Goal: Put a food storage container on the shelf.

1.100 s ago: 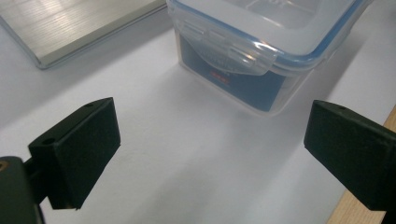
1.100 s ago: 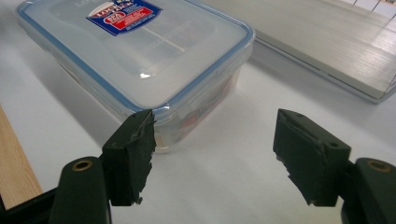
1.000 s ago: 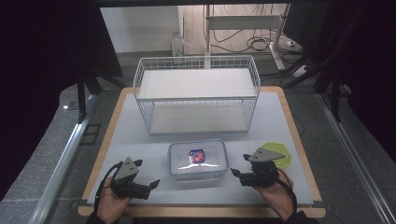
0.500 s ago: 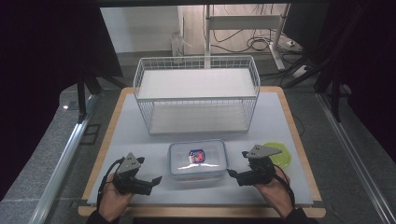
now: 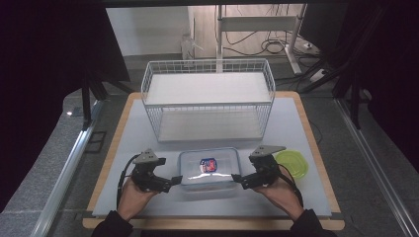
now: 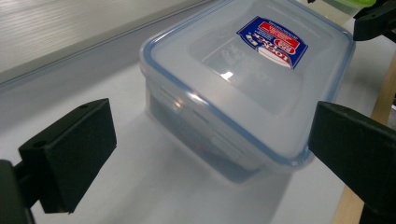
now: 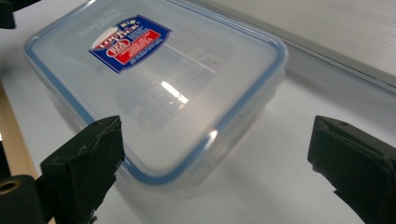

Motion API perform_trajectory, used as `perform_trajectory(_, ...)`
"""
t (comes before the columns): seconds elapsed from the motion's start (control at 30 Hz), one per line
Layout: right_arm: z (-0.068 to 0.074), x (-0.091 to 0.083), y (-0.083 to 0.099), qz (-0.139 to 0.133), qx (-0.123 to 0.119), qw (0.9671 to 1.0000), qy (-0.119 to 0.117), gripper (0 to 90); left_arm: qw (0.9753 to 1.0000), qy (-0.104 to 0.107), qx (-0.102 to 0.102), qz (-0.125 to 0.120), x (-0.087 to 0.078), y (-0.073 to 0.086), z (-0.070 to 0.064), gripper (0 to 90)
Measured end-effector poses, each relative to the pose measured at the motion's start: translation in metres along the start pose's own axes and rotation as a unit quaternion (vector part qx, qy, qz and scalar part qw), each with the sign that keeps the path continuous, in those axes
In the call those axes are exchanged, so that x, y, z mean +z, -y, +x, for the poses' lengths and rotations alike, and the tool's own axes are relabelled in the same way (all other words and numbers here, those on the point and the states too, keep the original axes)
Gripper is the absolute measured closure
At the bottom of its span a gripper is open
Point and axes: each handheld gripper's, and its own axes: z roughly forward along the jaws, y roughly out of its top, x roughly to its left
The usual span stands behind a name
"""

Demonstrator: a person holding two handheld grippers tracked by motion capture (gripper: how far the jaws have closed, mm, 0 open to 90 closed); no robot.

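1. A clear plastic container (image 5: 209,168) with a blue-rimmed lid sits on the white table (image 5: 296,128) near the front edge, at 6 o'clock from the white wire basket (image 5: 207,98).
2. A red and blue label (image 5: 208,164) lies on the lid, toward its 12 o'clock side in the high view.
3. The left gripper (image 5: 174,181) sits at the container's 9 o'clock end, held in the person's left hand (image 5: 132,197). Its jaws stand wide apart, and in the left gripper view the box's corner (image 6: 261,154) lies between them, untouched.
4. The right gripper (image 5: 236,178) sits at the container's 3 o'clock end, held in the right hand (image 5: 281,195). Its jaws are also spread wide; in the right gripper view the near corner of the lid (image 7: 177,172) lies just beside the left jaw, and I cannot tell whether they touch.
5. A green lid (image 5: 292,163) lies on the table at 3 o'clock from the container, just behind the right gripper.
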Motion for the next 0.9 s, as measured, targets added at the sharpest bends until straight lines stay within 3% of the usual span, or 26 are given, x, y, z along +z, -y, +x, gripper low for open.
perform_trajectory(0.07,0.0,0.009,-0.006,0.017,0.005,0.9998,-0.01,5.3,1.0,0.005,-0.002,0.006,0.006,-0.002,0.002,1.2)
perform_trajectory(0.2,-0.005,0.018,-0.009,0.026,0.024,0.999,-0.029,5.1,0.9995,0.02,-0.011,0.023,0.017,-0.002,0.006,1.2)
perform_trajectory(0.27,-0.008,0.021,-0.01,0.031,0.041,0.9977,-0.044,5.1,0.999,0.032,-0.013,0.03,0.021,-0.002,0.007,1.5)
perform_trajectory(0.3,-0.011,0.025,-0.011,0.036,0.054,0.9962,-0.058,5.1,0.9979,0.051,-0.022,0.032,0.025,-0.002,0.008,0.9)
perform_trajectory(0.37,-0.012,0.026,-0.011,0.038,0.061,0.9952,-0.066,5.1,0.9975,0.058,-0.023,0.033,0.027,-0.002,0.008,0.8)
perform_trajectory(0.43,-0.014,0.032,-0.011,0.043,0.078,0.9922,-0.086,3.9,0.9951,0.082,-0.035,0.042,0.033,-0.002,0.01,0.0)
perform_trajectory(0.47,-0.014,0.032,-0.011,0.043,0.078,0.9922,-0.086,3.9,0.9951,0.082,-0.035,0.042,0.033,-0.002,0.01,0.0)
perform_trajectory(0.5,-0.016,0.035,-0.012,0.048,0.091,0.9903,-0.093,3.0,0.9928,0.101,-0.049,0.042,0.038,-0.001,0.012,0.0)
perform_trajectory(0.67,-0.021,0.039,-0.01,0.058,0.12,0.9841,-0.118,4.5,0.991,0.11,-0.059,0.046,0.038,0.0,0.014,1.4)
perform_trajectory(0.8,-0.02,0.034,-0.01,0.06,0.117,0.9847,-0.114,9.7,0.9909,0.109,-0.062,0.05,0.032,0.001,0.011,5.7)
perform_trajectory(0.9,-0.017,0.024,-0.006,0.063,0.11,0.9849,-0.118,17.7,0.9917,0.108,-0.058,0.039,0.021,0.005,0.009,16.5)
